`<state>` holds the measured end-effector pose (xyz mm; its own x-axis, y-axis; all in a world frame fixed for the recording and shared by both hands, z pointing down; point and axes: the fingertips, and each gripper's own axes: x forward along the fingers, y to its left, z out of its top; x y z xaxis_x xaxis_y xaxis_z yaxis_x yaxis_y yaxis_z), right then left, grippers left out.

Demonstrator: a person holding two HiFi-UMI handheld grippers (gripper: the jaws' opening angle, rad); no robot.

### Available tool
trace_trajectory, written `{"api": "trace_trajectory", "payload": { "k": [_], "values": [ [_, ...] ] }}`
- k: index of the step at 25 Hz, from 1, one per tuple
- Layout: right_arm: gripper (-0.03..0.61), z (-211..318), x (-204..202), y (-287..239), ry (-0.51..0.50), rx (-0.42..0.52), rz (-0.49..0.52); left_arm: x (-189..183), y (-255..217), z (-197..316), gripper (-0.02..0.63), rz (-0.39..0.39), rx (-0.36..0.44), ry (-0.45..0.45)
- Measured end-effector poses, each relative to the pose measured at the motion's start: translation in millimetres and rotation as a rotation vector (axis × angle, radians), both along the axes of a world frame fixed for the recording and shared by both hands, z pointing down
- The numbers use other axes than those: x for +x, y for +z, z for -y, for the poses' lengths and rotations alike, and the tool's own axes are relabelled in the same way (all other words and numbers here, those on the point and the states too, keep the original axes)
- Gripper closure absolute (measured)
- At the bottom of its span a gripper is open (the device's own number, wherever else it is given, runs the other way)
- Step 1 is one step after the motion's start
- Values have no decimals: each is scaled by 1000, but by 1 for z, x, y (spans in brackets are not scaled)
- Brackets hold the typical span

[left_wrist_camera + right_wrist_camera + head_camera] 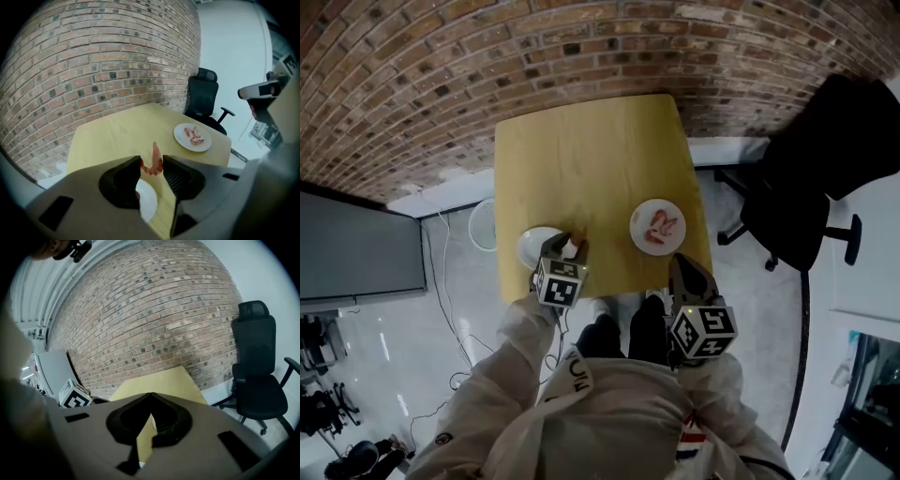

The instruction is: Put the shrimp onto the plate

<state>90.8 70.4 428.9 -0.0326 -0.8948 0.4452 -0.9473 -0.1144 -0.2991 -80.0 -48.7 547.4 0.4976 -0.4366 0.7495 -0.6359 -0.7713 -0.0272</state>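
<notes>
Table: smooth matt yellow top, wood-look. Wall: rough matt brick. Plate: glossy white, looks ceramic. Shrimp: smooth, pink. Floor: shiny, reflective. Jacket sleeve: matt beige cloth. Chair: matt black.

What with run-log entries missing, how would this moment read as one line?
left gripper: shut on shrimp | right gripper: shut, empty | plate: has shrimp; held one not yet there
</notes>
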Motion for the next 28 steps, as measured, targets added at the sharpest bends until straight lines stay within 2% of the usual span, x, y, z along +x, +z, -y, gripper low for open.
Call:
{"api": "trace_trajectory", "payload": {
  "k": [13,18,28],
  "values": [
    [555,6,97,8,-23,-11,16,103,5,-5,460,19,0,6],
    [555,16,136,14,-29,-14,22,137,15,0,460,58,10,26],
    [555,36,193,32,-45,-37,57,190,50,8,460,140,-26,41]
  ]
}}
